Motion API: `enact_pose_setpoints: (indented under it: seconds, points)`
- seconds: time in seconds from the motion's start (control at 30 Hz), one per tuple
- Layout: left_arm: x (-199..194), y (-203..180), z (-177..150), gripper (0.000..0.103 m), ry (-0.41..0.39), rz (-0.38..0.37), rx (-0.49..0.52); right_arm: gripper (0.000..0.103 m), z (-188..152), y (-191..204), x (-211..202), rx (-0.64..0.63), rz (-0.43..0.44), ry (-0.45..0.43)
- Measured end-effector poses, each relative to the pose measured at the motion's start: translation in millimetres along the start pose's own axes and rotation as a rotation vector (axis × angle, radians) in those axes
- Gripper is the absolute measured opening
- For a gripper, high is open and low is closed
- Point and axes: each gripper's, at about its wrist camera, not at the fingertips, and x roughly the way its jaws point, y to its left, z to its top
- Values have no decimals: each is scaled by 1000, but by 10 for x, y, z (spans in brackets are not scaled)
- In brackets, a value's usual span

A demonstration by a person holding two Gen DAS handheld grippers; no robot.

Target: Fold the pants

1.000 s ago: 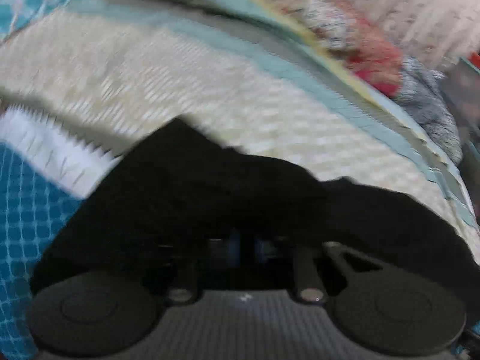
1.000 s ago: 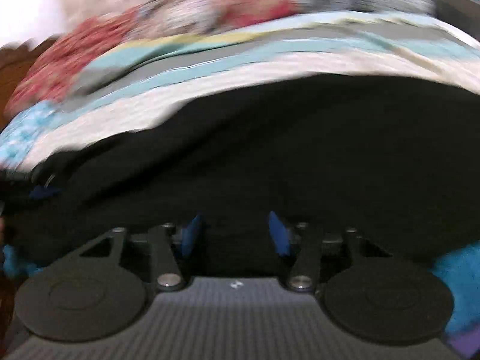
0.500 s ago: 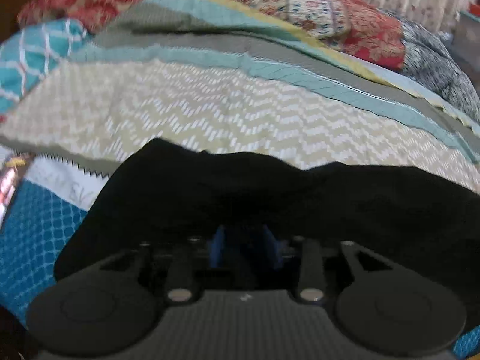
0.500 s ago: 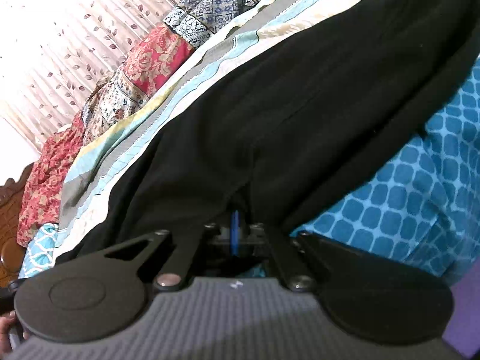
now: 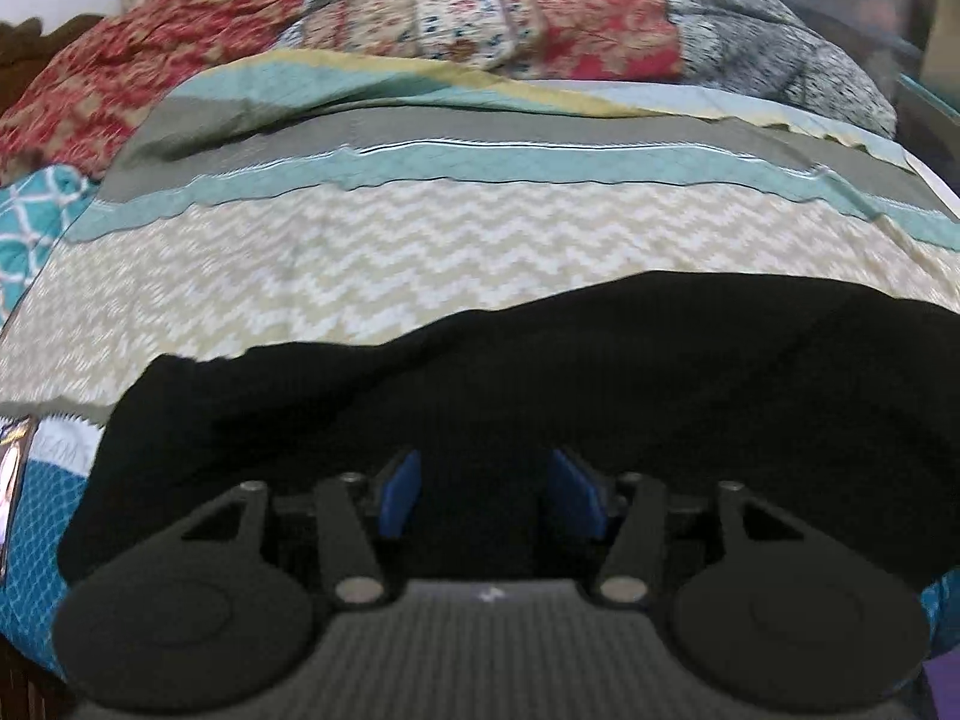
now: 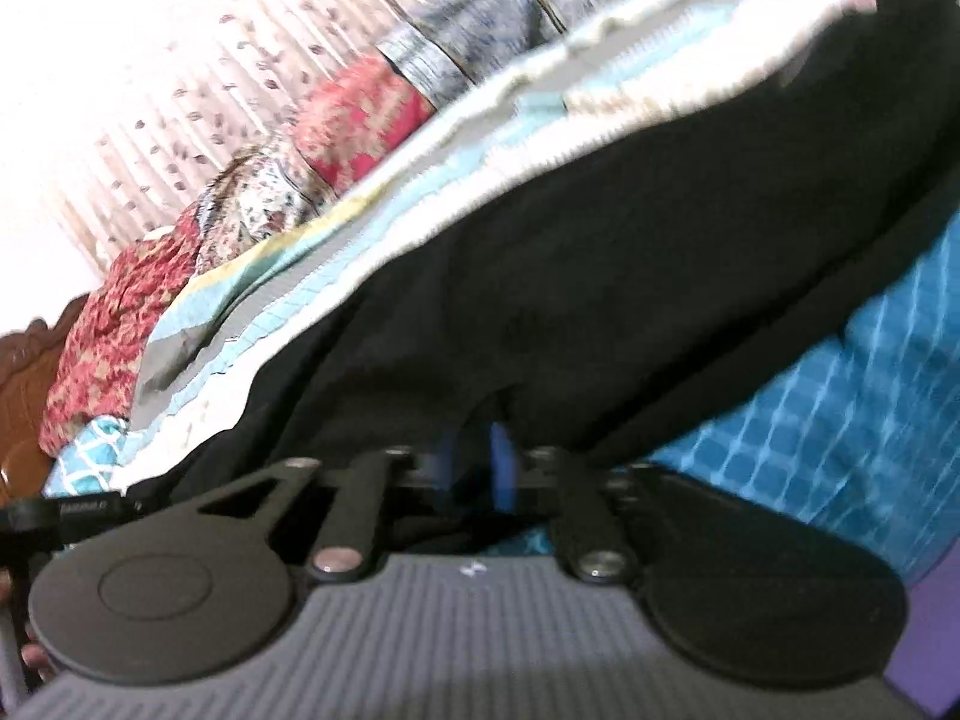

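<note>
The black pants (image 5: pixel 540 372) lie across the near part of a patterned bedspread (image 5: pixel 360 258). In the left wrist view my left gripper (image 5: pixel 489 495) is open, its blue pads wide apart with the black cloth between and over them. In the right wrist view the pants (image 6: pixel 600 276) stretch from lower left to upper right. My right gripper (image 6: pixel 480 468) is nearly shut, its blue pads pinching a fold of the pants' near edge. The view is tilted and blurred.
A red floral quilt (image 5: pixel 510 18) and a grey patterned one (image 5: pixel 780 60) are piled at the far side of the bed. A blue honeycomb sheet (image 6: pixel 840 408) lies under the pants. A wooden headboard (image 6: pixel 24 372) stands at left, with a curtain (image 6: pixel 210 60) behind.
My left gripper has opened from shut on the pants. My right gripper closed on the pants' edge half a second ago and still holds it, having shifted and tilted slightly.
</note>
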Motion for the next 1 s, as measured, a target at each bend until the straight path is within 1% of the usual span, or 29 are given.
enact_pose_setpoints:
  seconds: [0.07, 0.13, 0.3, 0.43, 0.6, 0.67, 0.8, 1.0]
  points:
    - [2, -105, 4, 51, 1, -3, 16, 40, 31, 32, -123, -54, -19, -42]
    - [3, -186, 3, 52, 3, -6, 29, 40, 67, 19, -229, -80, -30, -71]
    - [4, -317, -9, 54, 5, -4, 50, 40, 134, -146, -380, -68, -46, -111]
    - [-4, -346, -13, 54, 5, 6, 57, 40, 107, -247, -355, -39, -52, -95]
    - [-34, -346, -13, 54, -8, 19, 62, 40, 60, -185, -312, -31, -45, -77]
    - [-53, -366, -9, 54, -16, 26, 66, 40, 47, -170, -280, -39, -58, -63]
    - [-107, -394, -4, 55, -38, 27, 76, 39, 9, -207, -143, -44, -121, 5]
    - [-166, -402, 14, 57, -56, 21, 78, 40, -27, -201, -145, -57, -128, 6]
